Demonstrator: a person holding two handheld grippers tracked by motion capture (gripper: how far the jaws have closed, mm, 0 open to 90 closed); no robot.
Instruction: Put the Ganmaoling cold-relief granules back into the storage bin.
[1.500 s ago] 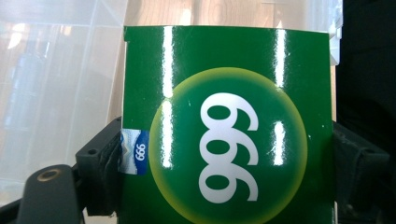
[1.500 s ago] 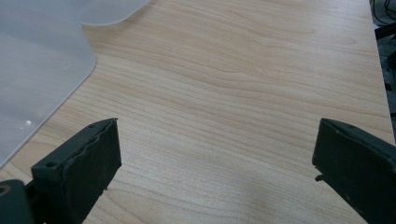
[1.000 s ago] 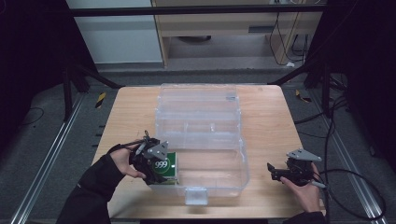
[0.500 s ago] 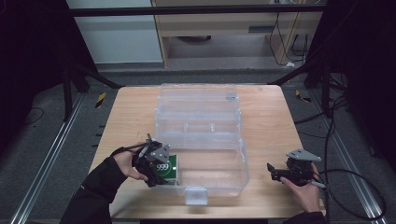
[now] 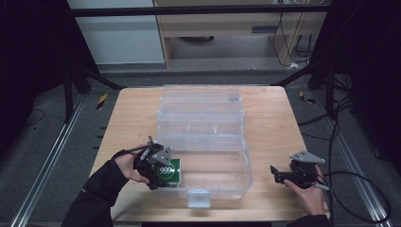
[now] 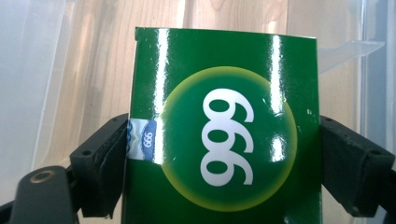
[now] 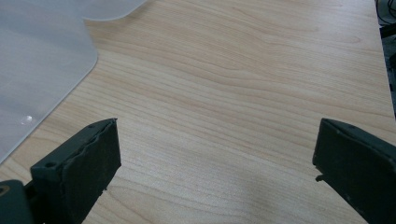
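A glossy green box [image 5: 171,172] printed with "999" lies in the front left compartment of the clear plastic organizer case [image 5: 246,156]. In the left gripper view the green box [image 6: 224,140] sits between the two black jaws of my left gripper [image 6: 223,154], and each pad stands right at one side of it. Those jaws have just been opening, and I see no squeeze on the box. From above, my left gripper [image 5: 165,176] is low at the case's front left corner. My right gripper [image 5: 275,174] rests open over bare wood to the right of the case.
The case's lid [image 5: 198,97] lies folded back toward the far side of the wooden table [image 5: 137,113]. A frosted corner of the case [image 7: 42,51] shows at the upper left of the right gripper view. Black cables trail off the table's right side.
My left gripper and the green box have shifted slightly rightward, deeper into the case's front left compartment. The right gripper has stayed where it was.
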